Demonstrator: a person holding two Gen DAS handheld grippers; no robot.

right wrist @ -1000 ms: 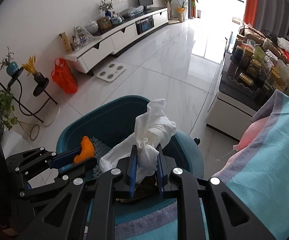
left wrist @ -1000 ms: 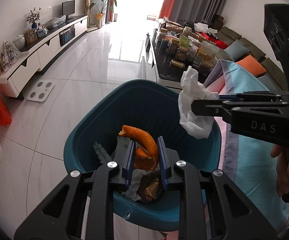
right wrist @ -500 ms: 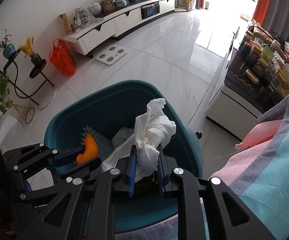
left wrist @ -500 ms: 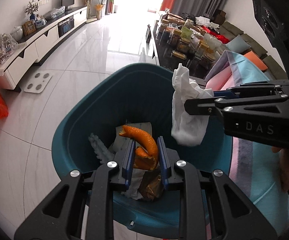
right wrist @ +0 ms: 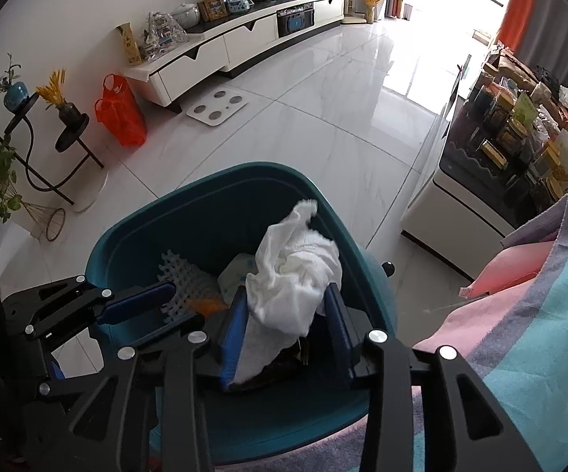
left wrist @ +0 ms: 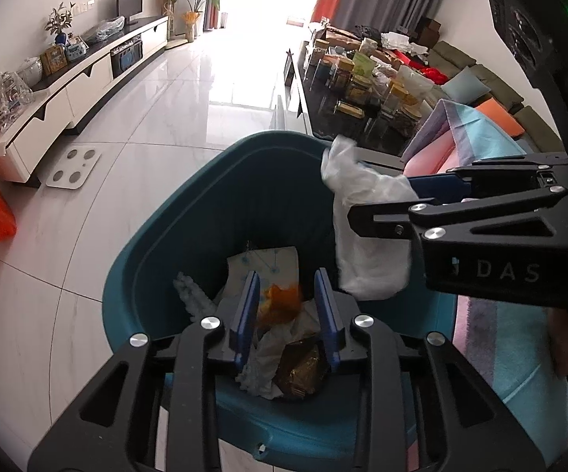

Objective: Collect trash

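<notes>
A teal trash bin (left wrist: pixel 189 212) stands on the floor below both grippers. My left gripper (left wrist: pixel 285 310) hangs over its near side with its jaws opening. A blurred orange peel (left wrist: pixel 282 301) drops free between the pads toward the crumpled paper and brown wrapper (left wrist: pixel 301 365) inside. My right gripper (right wrist: pixel 285 328) is above the bin (right wrist: pixel 134 216) too, and its jaws are opening. A crumpled white tissue (right wrist: pixel 291 275) sits loose between the pads, with a gap on its right side. In the left wrist view the tissue (left wrist: pixel 366 236) hangs at the right gripper's (left wrist: pixel 386 204) tips over the bin's right wall.
A striped pink and blue cloth (right wrist: pixel 527 326) lies right of the bin. A low table crowded with jars (left wrist: pixel 366 90) stands beyond it. A white TV cabinet (right wrist: pixel 244 43), an orange bag (right wrist: pixel 120 112), a floor scale (right wrist: pixel 217 108) and a plant stand (right wrist: pixel 28 133) line the far wall.
Both pairs of jaws have widened. The orange peel slipped down out of the left pads, and the tissue sits loose in the right ones. Both grippers sank slightly toward the bin.
</notes>
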